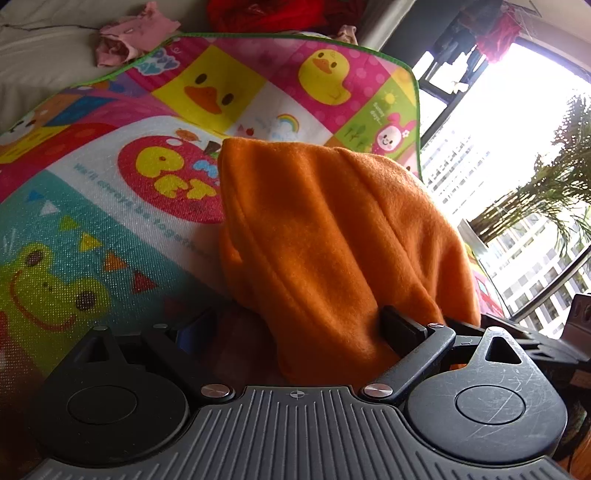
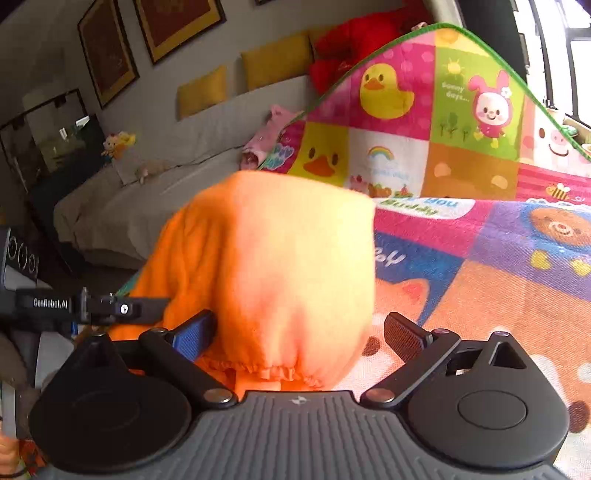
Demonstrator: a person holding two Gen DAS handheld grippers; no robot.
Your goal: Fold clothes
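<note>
An orange fleece garment (image 1: pixel 325 236) hangs over a colourful cartoon play mat (image 1: pixel 110 206). My left gripper (image 1: pixel 295 325) has its fingers spread, with the garment bunched between them; the right finger (image 1: pixel 402 328) presses into the cloth and the left finger is hidden in shadow. In the right wrist view the same garment (image 2: pixel 288 273) fills the gap of my right gripper (image 2: pixel 299 336), its ruffled hem near the base. Both right fingers stand wide apart, the blue-padded left finger (image 2: pixel 192 336) touching the cloth. The left gripper's body (image 2: pixel 74 306) shows at the left edge.
A pink garment (image 1: pixel 129 33) lies crumpled at the mat's far edge on a grey sofa (image 2: pixel 147 192). Red cloth (image 1: pixel 258 14) and yellow cushions (image 2: pixel 273 59) sit behind. A bright window with plants (image 1: pixel 535 184) is to the right.
</note>
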